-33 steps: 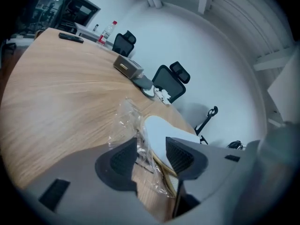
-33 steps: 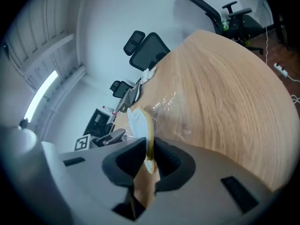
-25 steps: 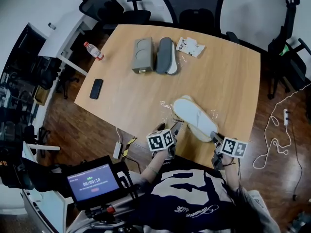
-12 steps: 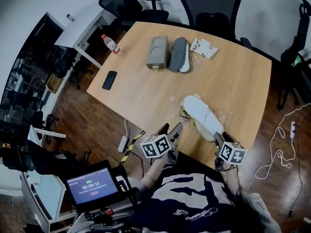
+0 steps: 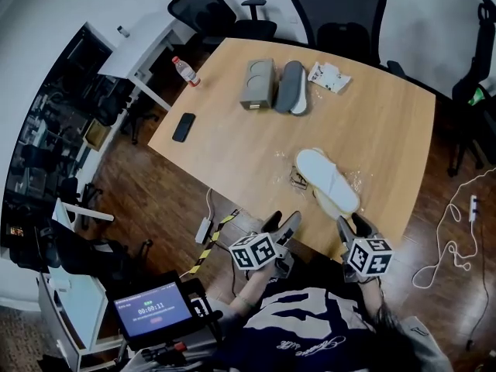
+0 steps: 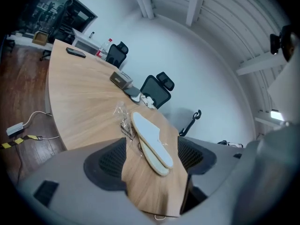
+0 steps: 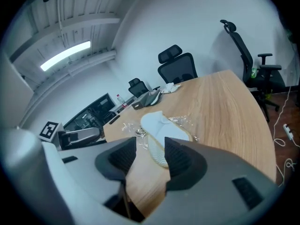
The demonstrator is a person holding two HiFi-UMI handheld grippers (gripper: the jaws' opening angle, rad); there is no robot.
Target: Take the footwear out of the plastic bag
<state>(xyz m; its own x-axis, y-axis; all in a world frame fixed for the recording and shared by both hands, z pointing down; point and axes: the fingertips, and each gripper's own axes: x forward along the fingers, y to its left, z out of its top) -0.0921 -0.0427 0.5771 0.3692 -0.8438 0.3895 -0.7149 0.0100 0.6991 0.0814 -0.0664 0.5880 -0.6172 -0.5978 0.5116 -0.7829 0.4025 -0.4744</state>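
Observation:
A pair of white slippers (image 5: 329,180), stacked one on the other, lies near the table's near edge. Crumpled clear plastic bag (image 5: 288,169) shows around them, mostly at their left. Whether any of it still covers them I cannot tell. My left gripper (image 5: 283,225) hangs off the table edge, open, with nothing between its fingers; in its own view the slippers (image 6: 147,137) and bag (image 6: 121,114) lie ahead. My right gripper (image 5: 353,225) is also back from the table. Its jaws have just been opening and hold nothing. The slippers (image 7: 161,130) lie beyond its gripper (image 7: 151,153).
At the table's far side sit a grey box (image 5: 257,84), a grey slipper pair (image 5: 292,87) and a white packet (image 5: 328,74). A phone (image 5: 184,127) lies near the left edge. Office chairs (image 5: 341,10) ring the table. A small screen (image 5: 151,310) stands by my left.
Both grippers have drawn back from the slippers and bag, toward the person and upward. The right gripper, earlier at the slippers' near end, has let go and opened.

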